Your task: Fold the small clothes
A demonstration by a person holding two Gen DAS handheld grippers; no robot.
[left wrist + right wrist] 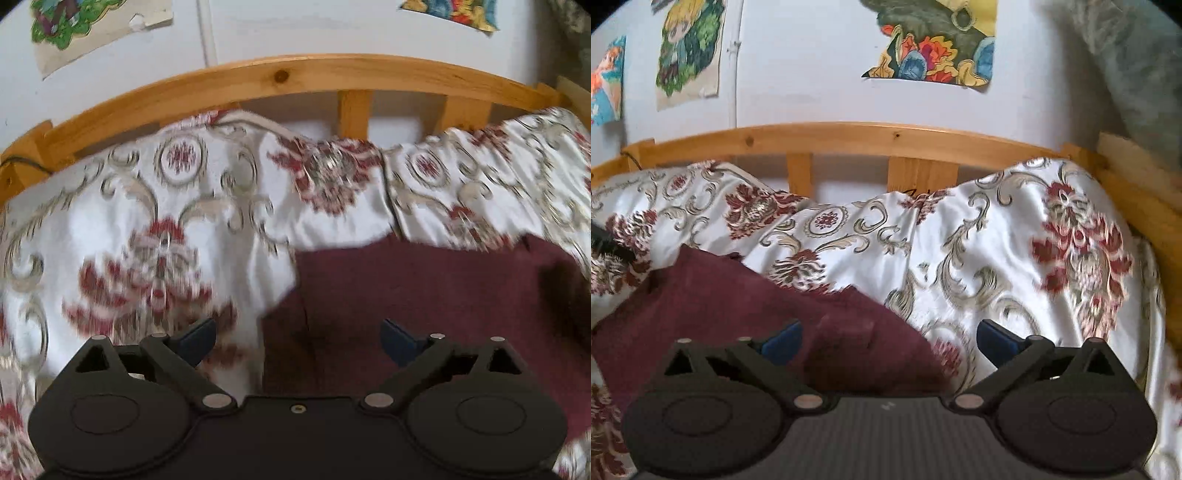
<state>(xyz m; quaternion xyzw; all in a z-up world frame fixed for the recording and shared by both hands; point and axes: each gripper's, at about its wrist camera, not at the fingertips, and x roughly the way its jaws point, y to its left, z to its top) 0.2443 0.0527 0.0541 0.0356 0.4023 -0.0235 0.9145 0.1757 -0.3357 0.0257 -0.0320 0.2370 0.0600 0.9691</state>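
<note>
While both grippers hang over bed, no readable writing or brand is seen. Left gripper [298, 341]: jaws spread wide, nothing held; maroon garment [424, 314] lies below, to right, on floral bedspread [122, 229]. Right gripper [889, 341]: jaws wide, nothing gripped; garment's corner seen betw. fingers, pads not pressing. Wooden bed rail [849, 138] behind; cartoon posters [934, 48] on wall w/o legible text.

Left gripper [298, 341]: black linkage body, dark blue fingertips [197, 339], jaws spread wide, nothing between them, pitched downward. Right gripper [889, 341]: same build, blue fingertips [995, 341], jaws spread wide, empty, angled more shallowly.
</note>
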